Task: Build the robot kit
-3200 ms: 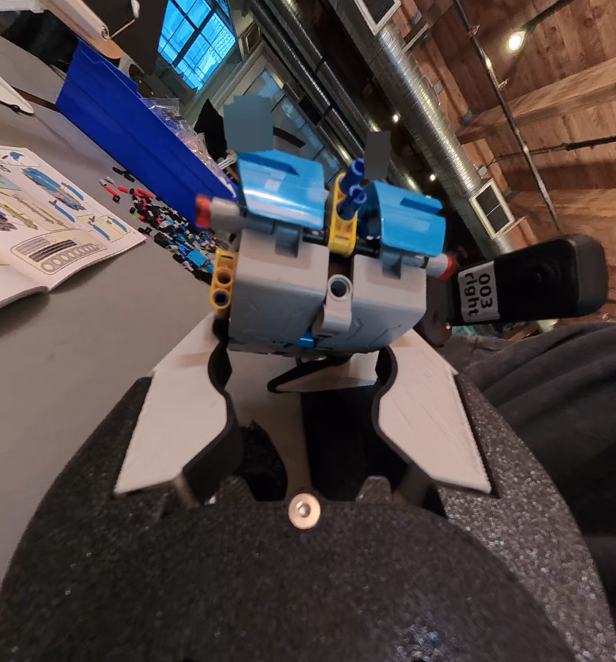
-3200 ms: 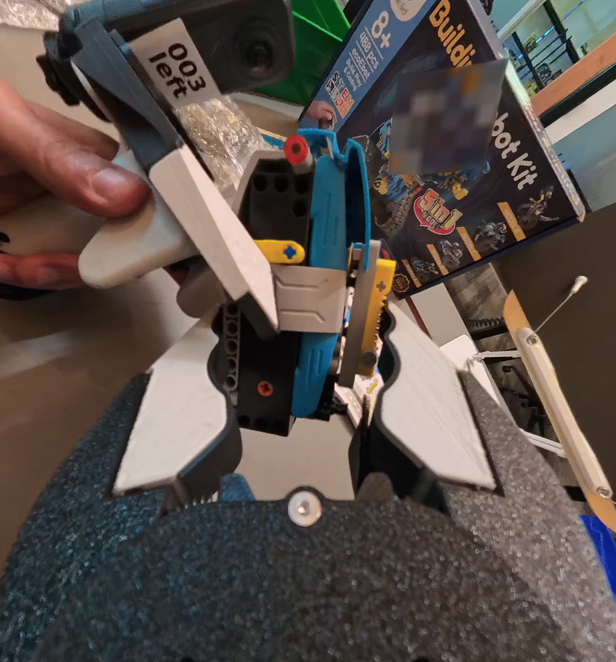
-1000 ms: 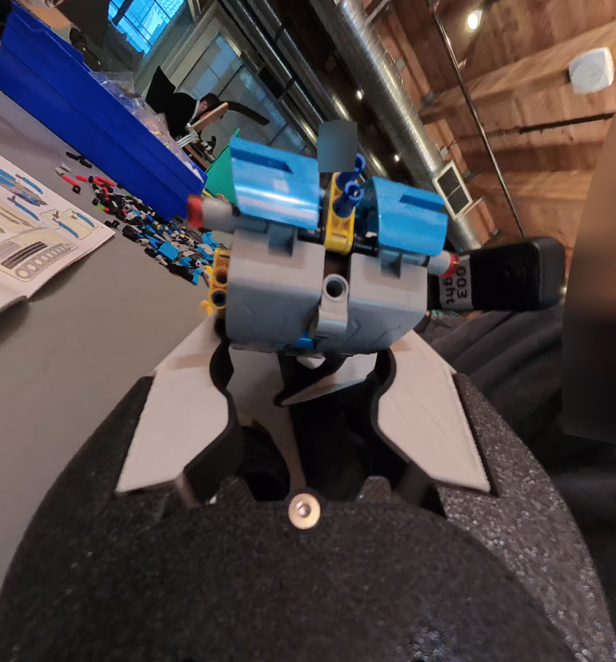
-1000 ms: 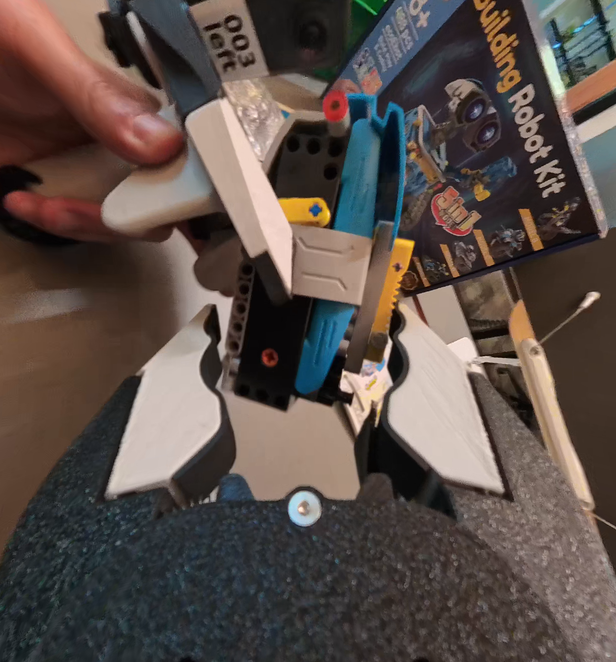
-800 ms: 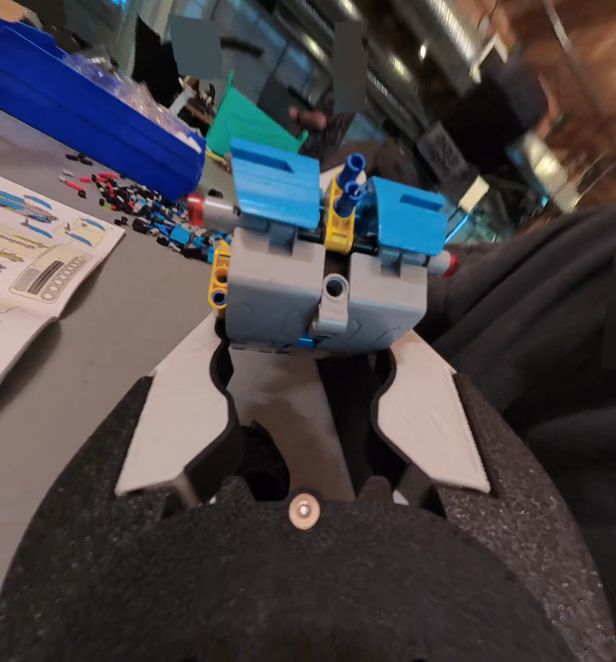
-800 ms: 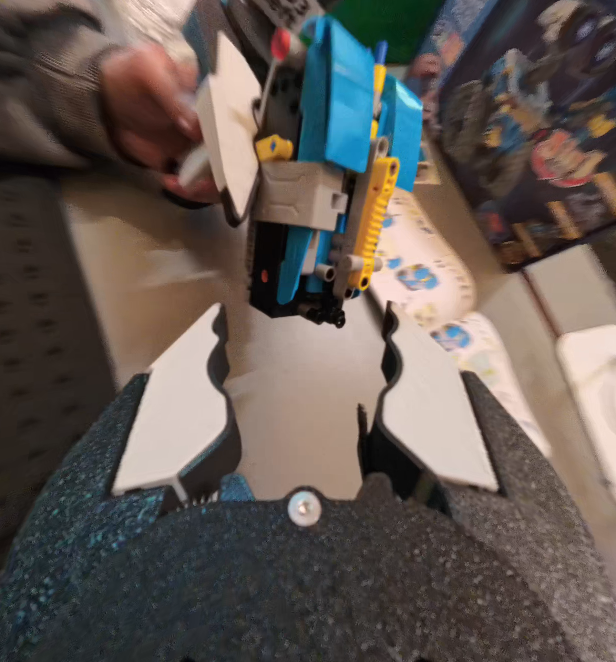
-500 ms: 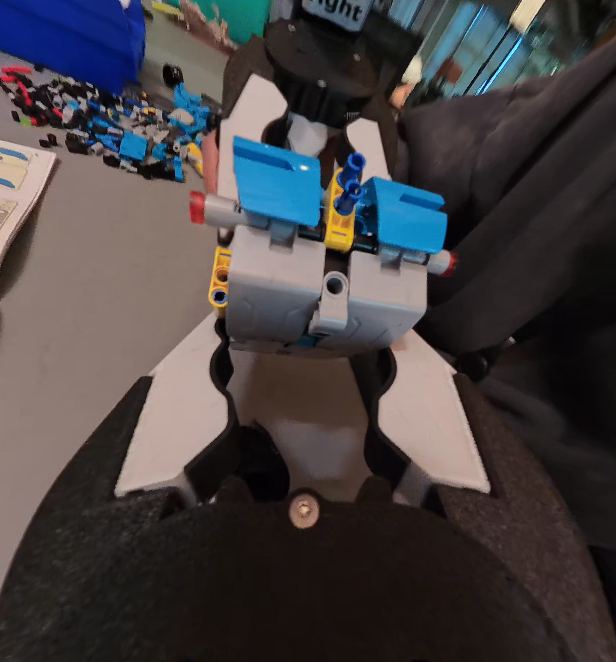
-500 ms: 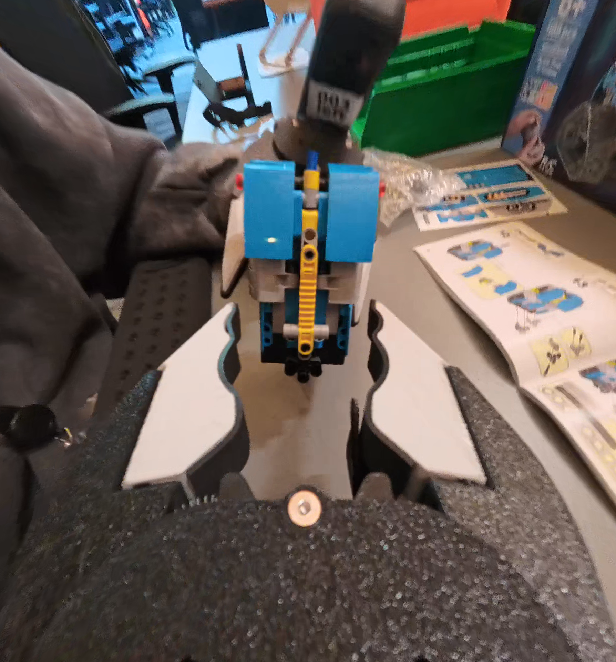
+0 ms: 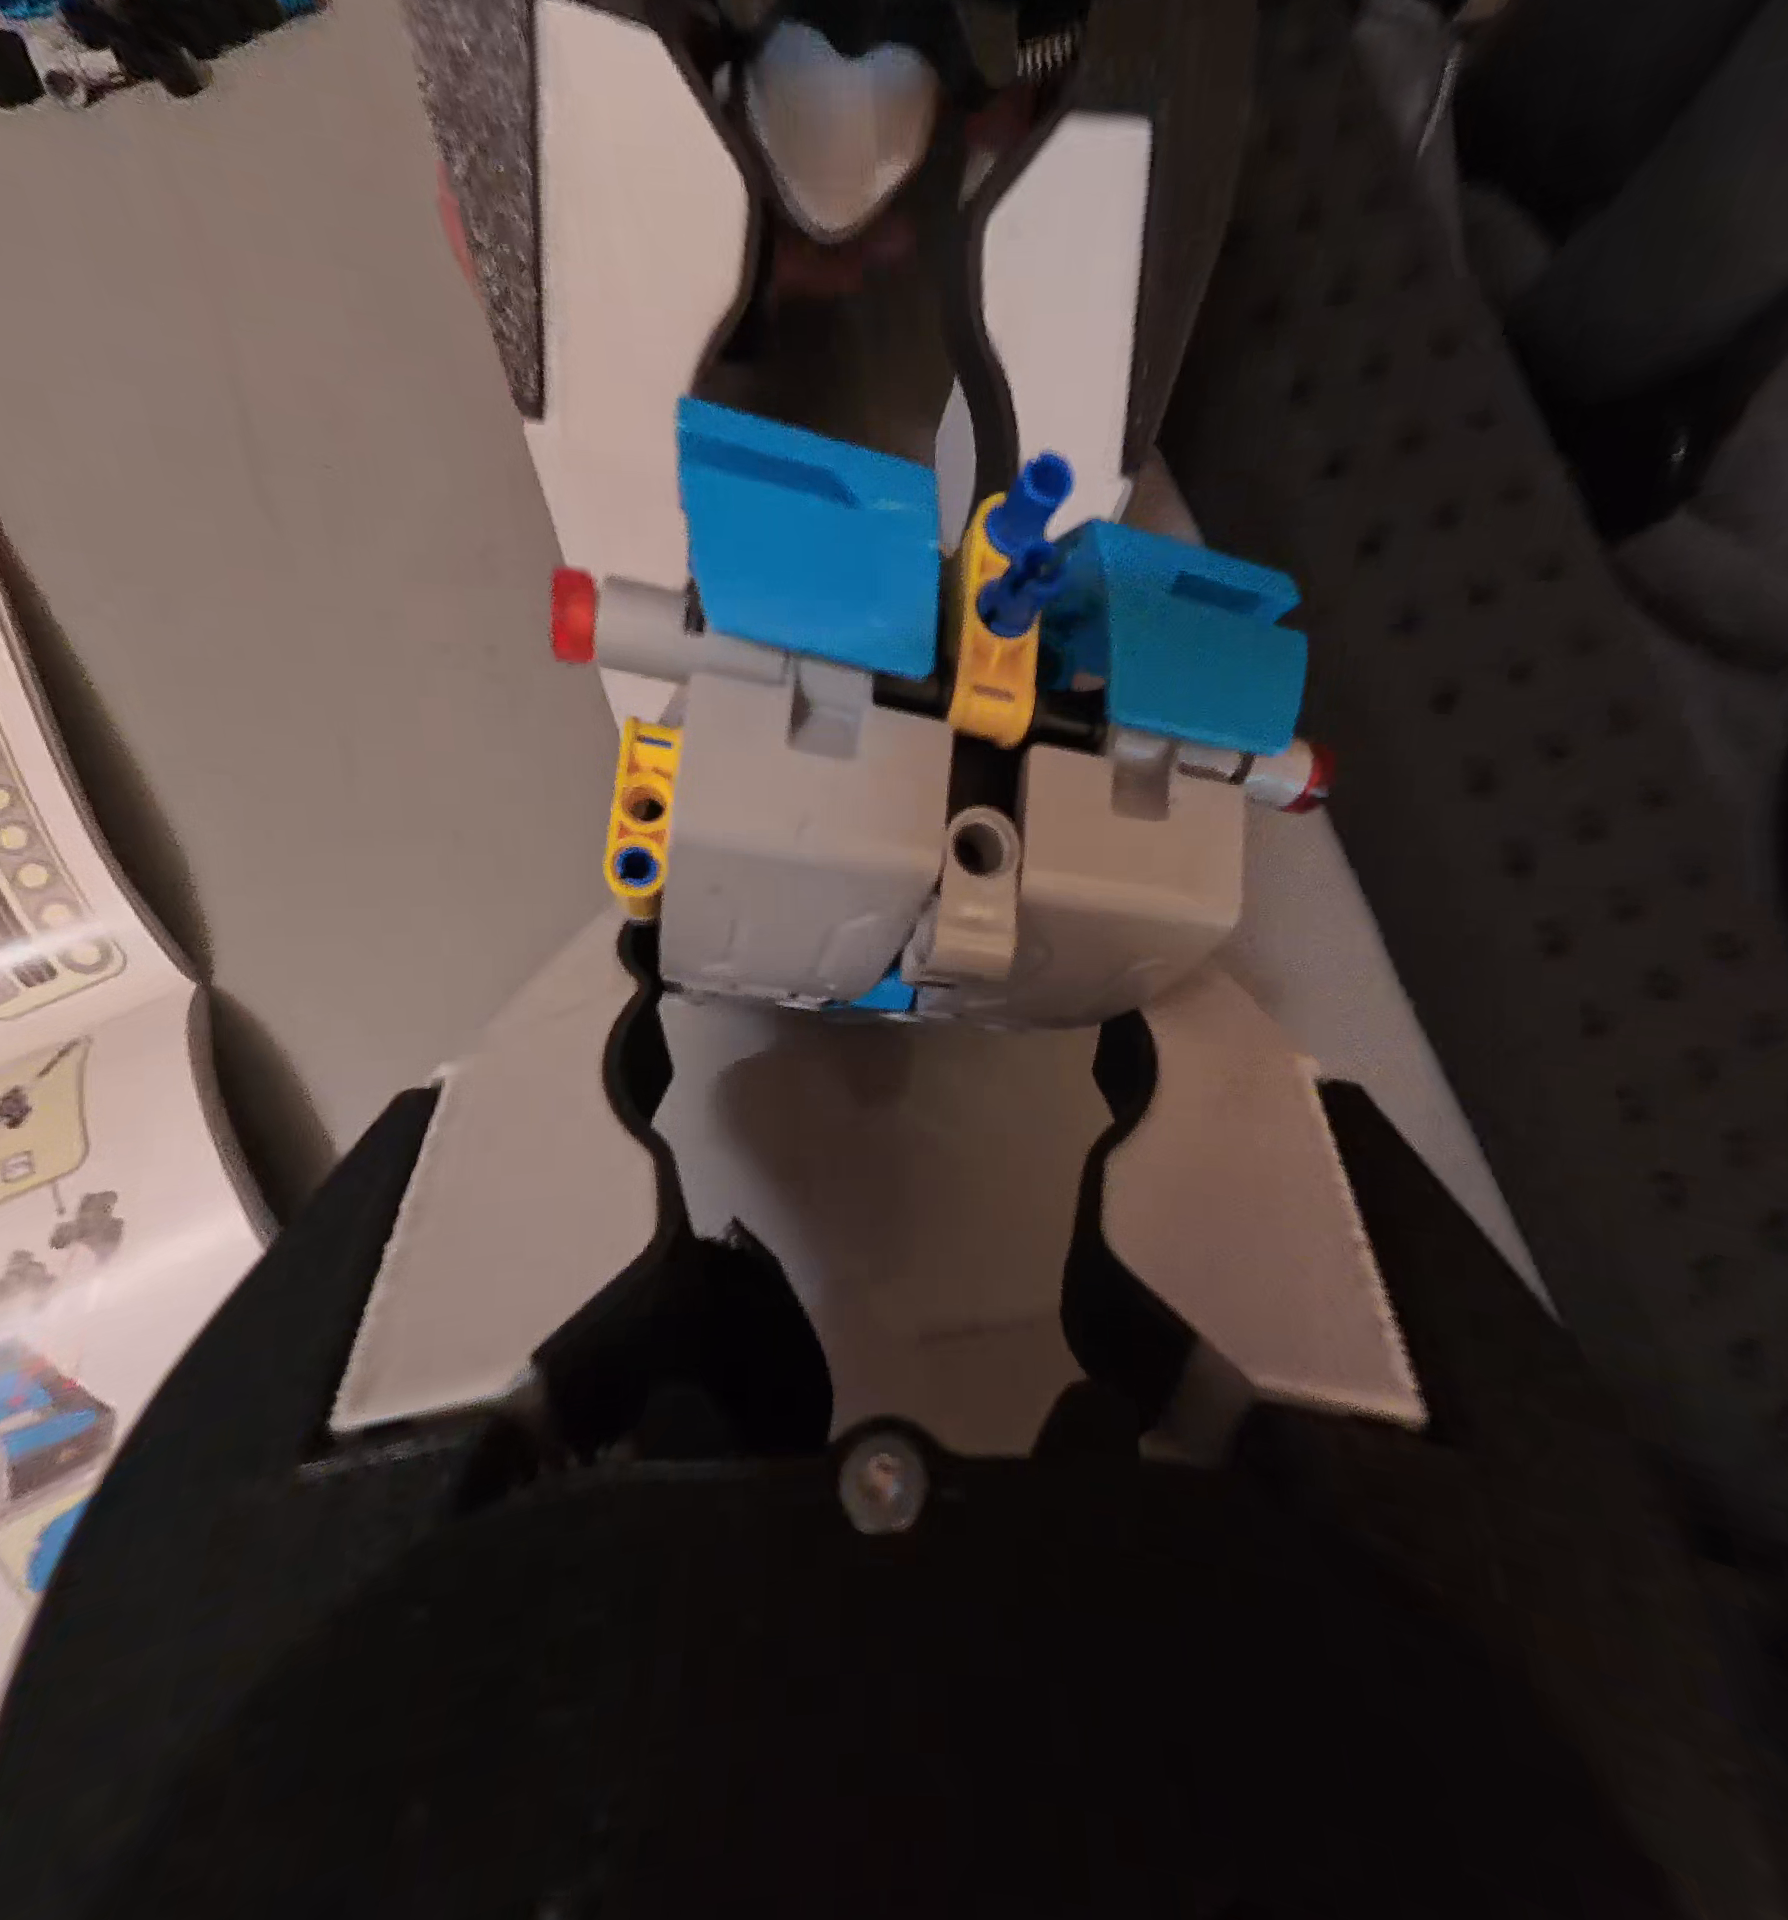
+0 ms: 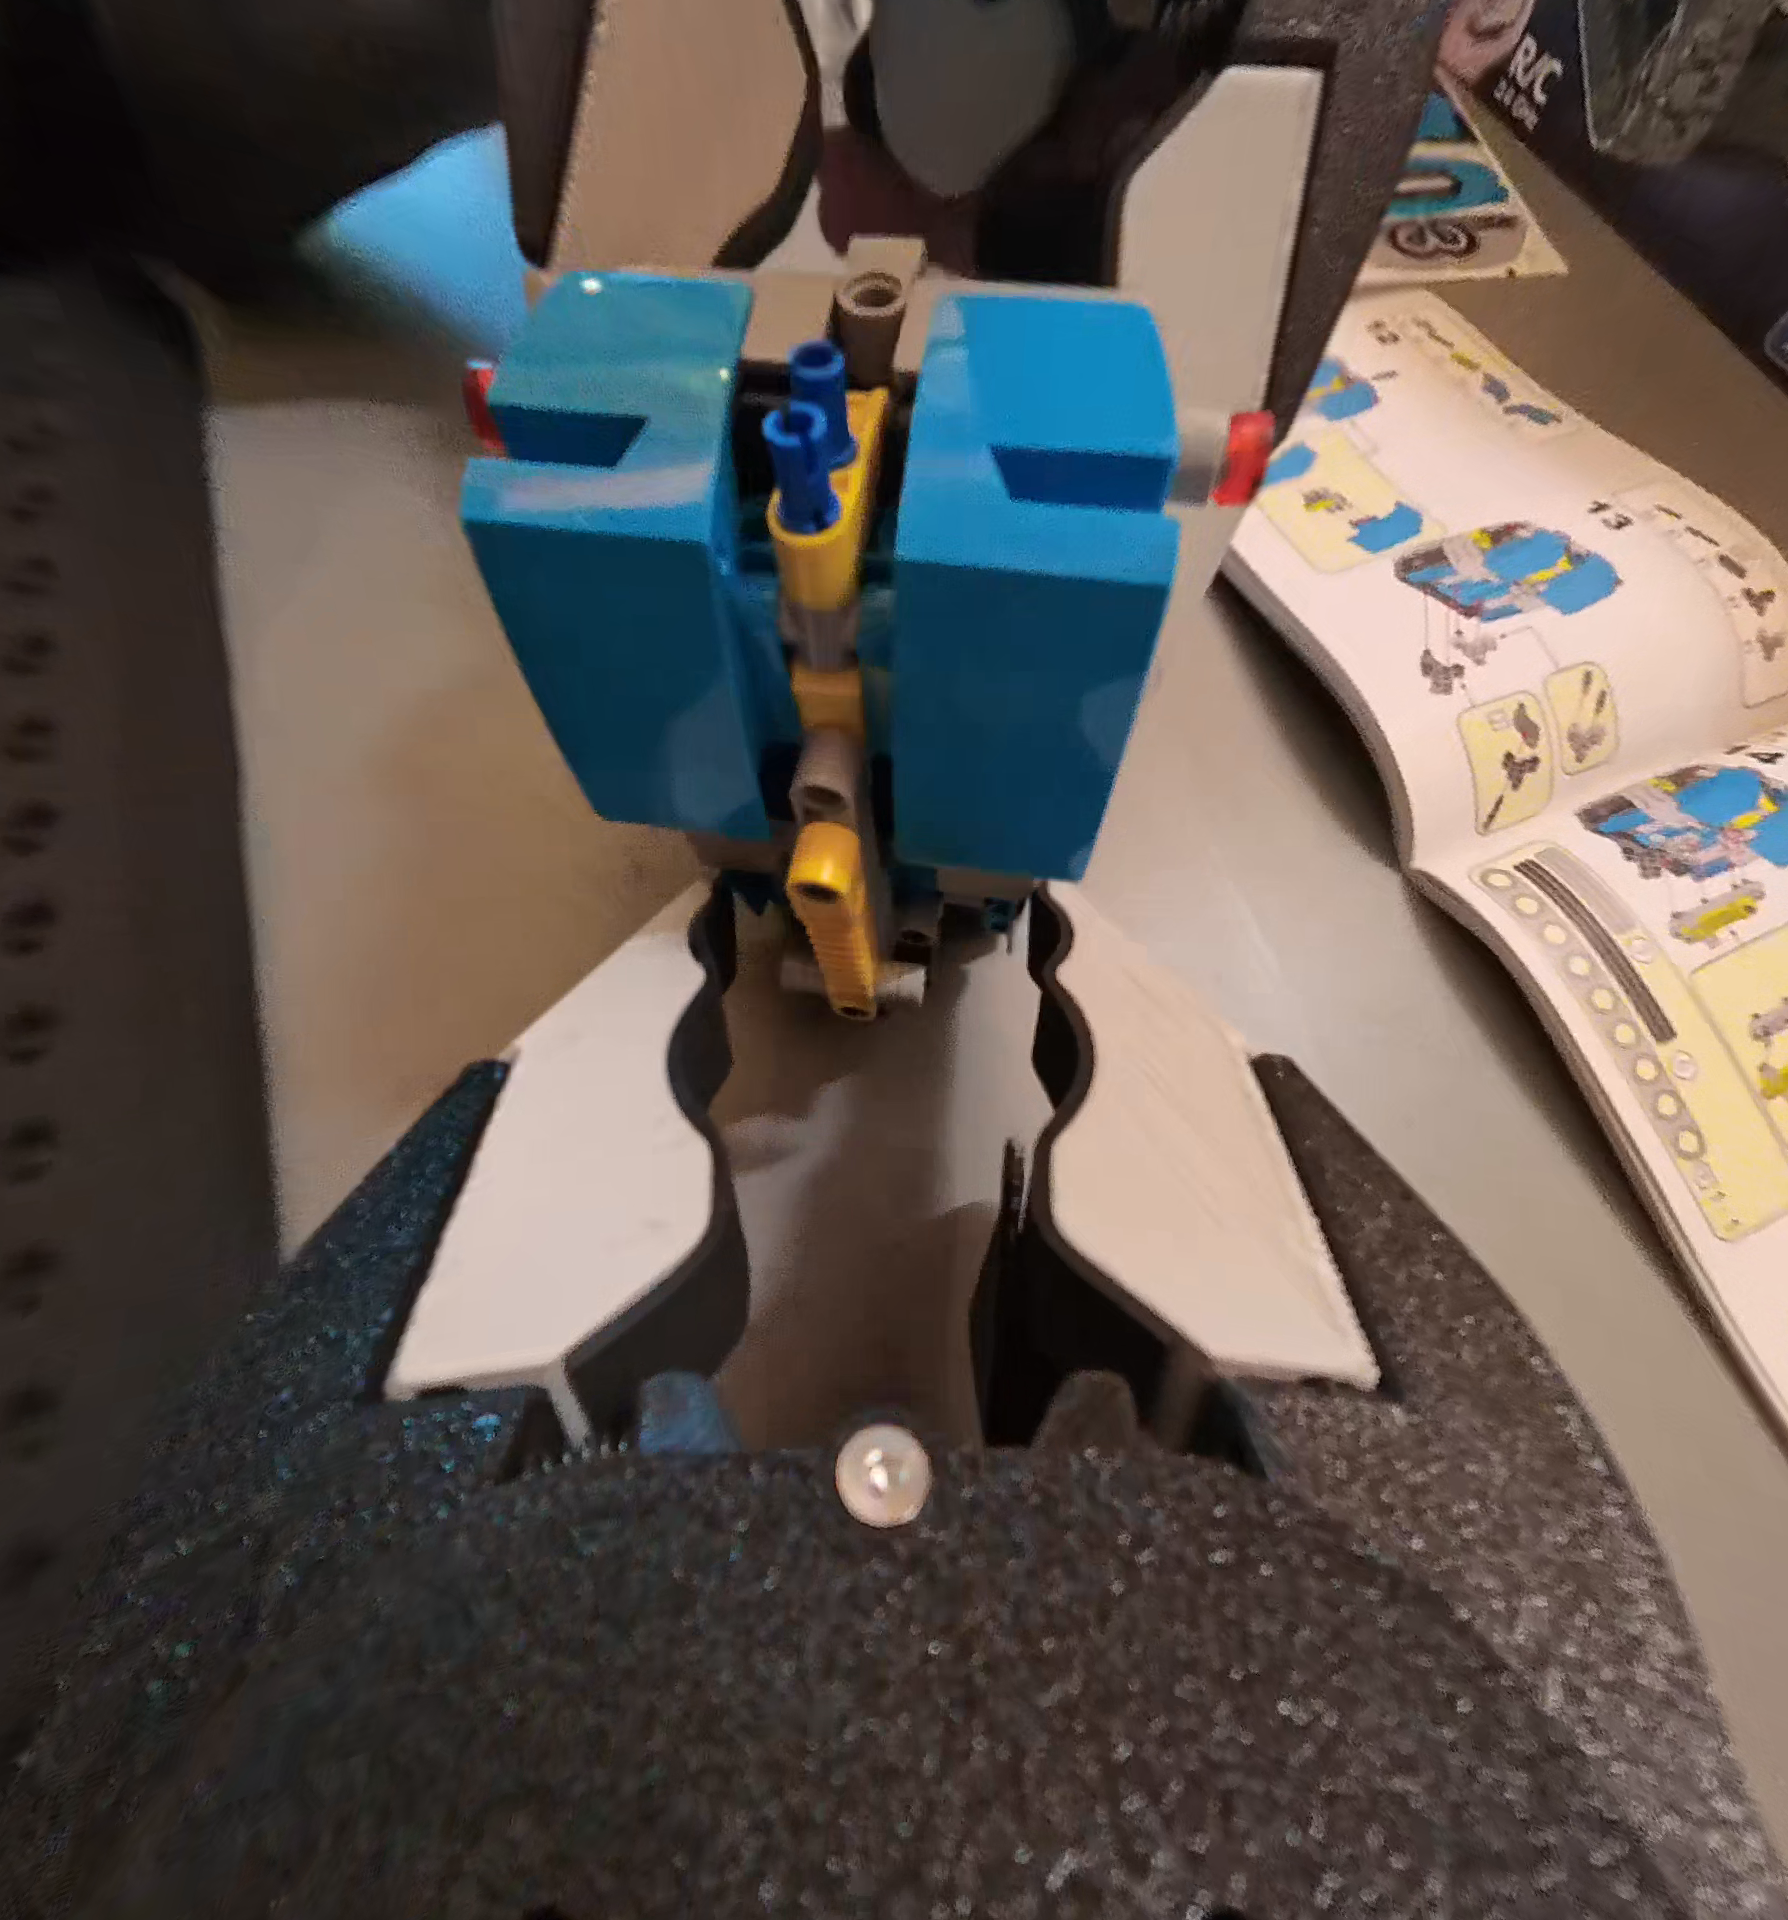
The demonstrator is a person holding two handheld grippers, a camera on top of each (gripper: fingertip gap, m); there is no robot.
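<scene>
The brick model (image 10: 817, 582) stood between my two grippers; the instruction booklet (image 10: 1555, 831) lay at the table's (image 10: 370, 831) right edge.

Glossy smooth plastic brick model (image 10: 817, 582), matt paper instruction booklet (image 10: 1555, 790), grainy black foam gripper (image 10: 874, 935) housing

Open instruction booklet (image 10: 1596, 831) on grey table (image 10: 1285, 883), dark printed box (image 10: 1700, 156) behind, loose small bricks (image 9: 90, 52) far off.
</scene>
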